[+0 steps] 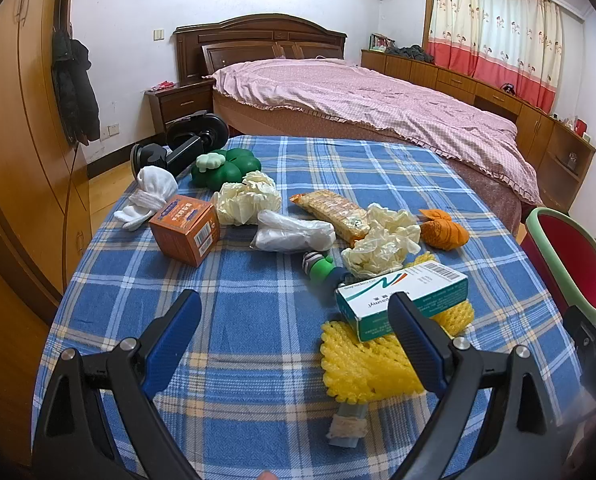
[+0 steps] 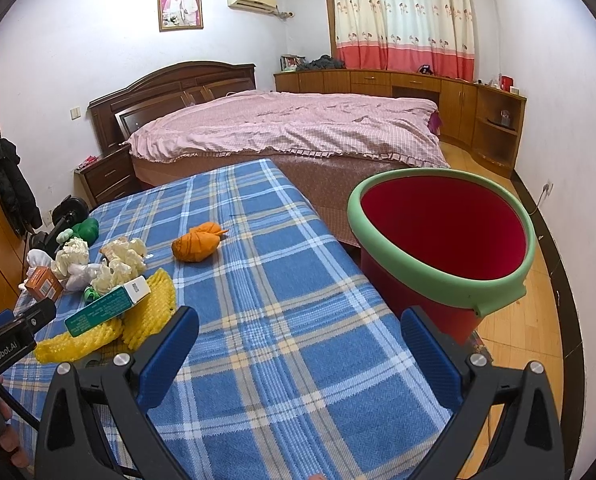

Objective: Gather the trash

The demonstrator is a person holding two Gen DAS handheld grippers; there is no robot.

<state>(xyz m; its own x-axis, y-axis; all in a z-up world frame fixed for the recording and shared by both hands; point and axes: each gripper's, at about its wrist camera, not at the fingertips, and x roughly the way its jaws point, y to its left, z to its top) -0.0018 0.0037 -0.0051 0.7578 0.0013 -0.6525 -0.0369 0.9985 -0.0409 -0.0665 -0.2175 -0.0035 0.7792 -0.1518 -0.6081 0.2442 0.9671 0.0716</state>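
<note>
Bedroom, plaid-covered table [image 1: 238,320] near the bed [image 1: 358,96]: both grippers idling wide apart, nothing picked up yet.

Red bucket [image 2: 438,240] is sitting off the table's right edge, probably as the drop point. Trash is lying in a cluster on the left and middle of the cloth: yellow foam net [image 1: 362,364] under the white-green box [image 1: 410,296], crumpled paper [image 1: 382,240], plastic bag [image 1: 294,234], orange box [image 1: 186,228]. Left gripper [image 1: 294,344] is hovering low over the near cloth, aiming at the pile; right gripper [image 2: 294,356] is pointing between table edge and bucket, both holding nothing.
</note>
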